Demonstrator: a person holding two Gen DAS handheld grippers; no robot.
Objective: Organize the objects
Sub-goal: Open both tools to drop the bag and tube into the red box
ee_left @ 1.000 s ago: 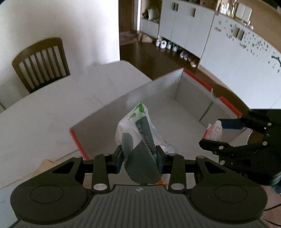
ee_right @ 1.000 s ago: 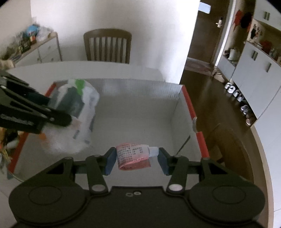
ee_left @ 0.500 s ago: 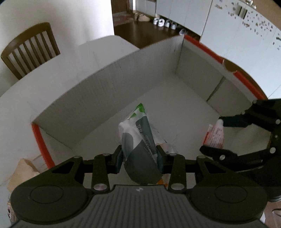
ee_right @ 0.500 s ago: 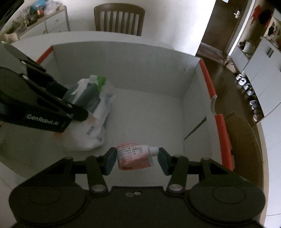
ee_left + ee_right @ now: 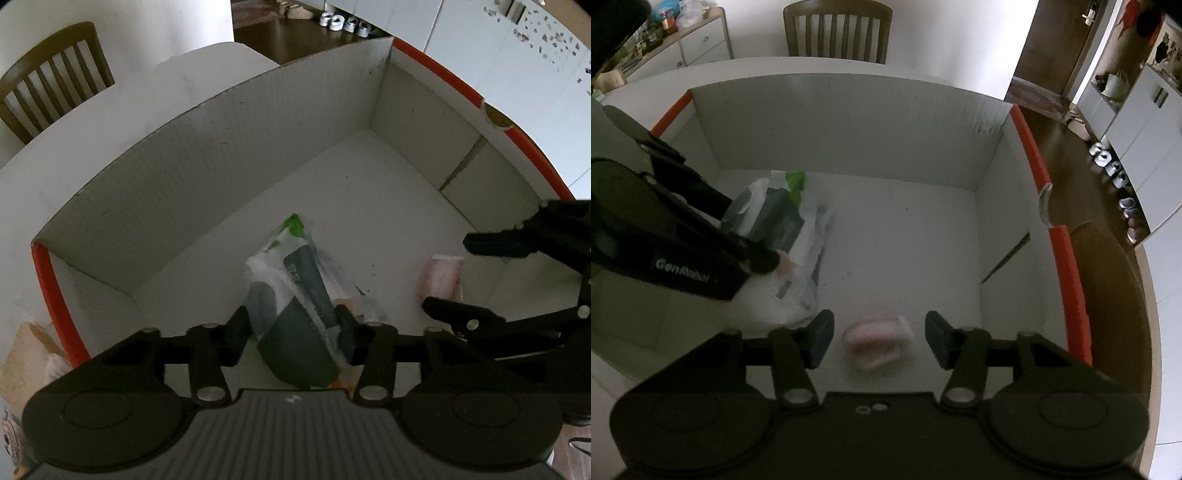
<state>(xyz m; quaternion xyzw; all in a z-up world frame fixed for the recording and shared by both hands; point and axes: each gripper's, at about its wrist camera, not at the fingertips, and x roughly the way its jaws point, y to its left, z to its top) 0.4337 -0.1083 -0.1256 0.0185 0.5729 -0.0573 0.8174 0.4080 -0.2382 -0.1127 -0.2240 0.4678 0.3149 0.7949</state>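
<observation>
A white box with orange rims (image 5: 207,155) (image 5: 849,122) sits on the table. My left gripper (image 5: 293,328) is shut on a white, green and dark plastic packet (image 5: 295,291), low inside the box; the packet also shows in the right wrist view (image 5: 775,218). My right gripper (image 5: 879,338) is open. A pink tube with a white cap (image 5: 875,341) (image 5: 441,273) is blurred between and below its spread fingers, free of the pads.
The box stands on a white table (image 5: 110,110) with wooden chairs (image 5: 51,74) (image 5: 836,31) behind it. A brown paper item (image 5: 29,354) lies left of the box. White cabinets (image 5: 1145,122) and shoes (image 5: 1108,166) line the dark floor at right.
Both grippers went lower into the box. My right gripper opened and let go of the pink tube, which is dropping. My left gripper still holds the packet.
</observation>
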